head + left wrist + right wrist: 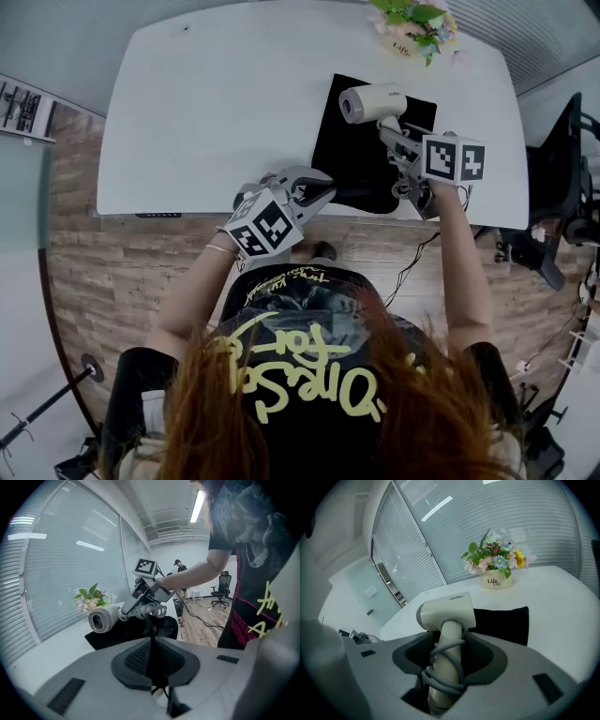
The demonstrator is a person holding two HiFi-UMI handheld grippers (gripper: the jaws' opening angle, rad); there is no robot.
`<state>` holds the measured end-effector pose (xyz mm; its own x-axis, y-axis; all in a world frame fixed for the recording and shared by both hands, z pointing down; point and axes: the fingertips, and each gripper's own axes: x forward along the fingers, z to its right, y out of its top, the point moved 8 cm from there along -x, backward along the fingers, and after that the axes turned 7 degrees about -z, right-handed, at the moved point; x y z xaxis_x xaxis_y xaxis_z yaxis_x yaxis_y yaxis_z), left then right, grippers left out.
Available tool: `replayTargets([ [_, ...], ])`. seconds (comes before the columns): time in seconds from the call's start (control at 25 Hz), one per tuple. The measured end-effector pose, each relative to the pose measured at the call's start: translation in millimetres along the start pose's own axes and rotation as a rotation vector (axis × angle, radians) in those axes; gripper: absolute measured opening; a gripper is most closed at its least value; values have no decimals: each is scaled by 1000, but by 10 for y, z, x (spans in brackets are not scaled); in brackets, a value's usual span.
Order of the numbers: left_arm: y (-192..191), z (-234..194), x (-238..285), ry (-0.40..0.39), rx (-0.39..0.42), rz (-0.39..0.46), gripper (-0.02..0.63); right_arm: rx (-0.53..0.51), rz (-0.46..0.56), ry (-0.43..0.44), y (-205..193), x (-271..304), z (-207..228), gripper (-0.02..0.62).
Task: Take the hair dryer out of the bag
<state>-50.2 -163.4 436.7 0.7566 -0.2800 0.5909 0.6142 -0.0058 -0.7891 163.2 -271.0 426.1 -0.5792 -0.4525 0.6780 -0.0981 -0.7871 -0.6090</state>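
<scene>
A white plastic hair dryer (372, 101), with its grey cord coiled round the handle, is out of the flat black fabric bag (352, 155) and sits over the bag's far half, nozzle pointing to the bag's left side. The right gripper (392, 133) comes in over the bag's right edge, and its jaws stand apart round the cord-wrapped handle, clamping it. The left gripper (326, 193) is at the bag's near edge, jaws pressed together on a thin fold of the black cloth. The bag lies on the white surface (216, 112); beyond the bag's far edge stands a cream pot of flowers (412, 26)
</scene>
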Motion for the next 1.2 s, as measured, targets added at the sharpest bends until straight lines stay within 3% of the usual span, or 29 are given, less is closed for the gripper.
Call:
replayTargets([
  [0.76,-66,-31,10,-15,-46,16,26,-43,-101,-64,-12,211,58,221],
  [0.92,-89,-37,-18,0,-63,9,31,0,-165,-52,-29,298,57,223],
  [1.08,-118,-34,10,8,-124,24,57,5,-188,-95,-52,325,52,235],
  [1.2,-149,-31,-6,21,-150,21,99,41,-168,-75,-88,307,64,261],
])
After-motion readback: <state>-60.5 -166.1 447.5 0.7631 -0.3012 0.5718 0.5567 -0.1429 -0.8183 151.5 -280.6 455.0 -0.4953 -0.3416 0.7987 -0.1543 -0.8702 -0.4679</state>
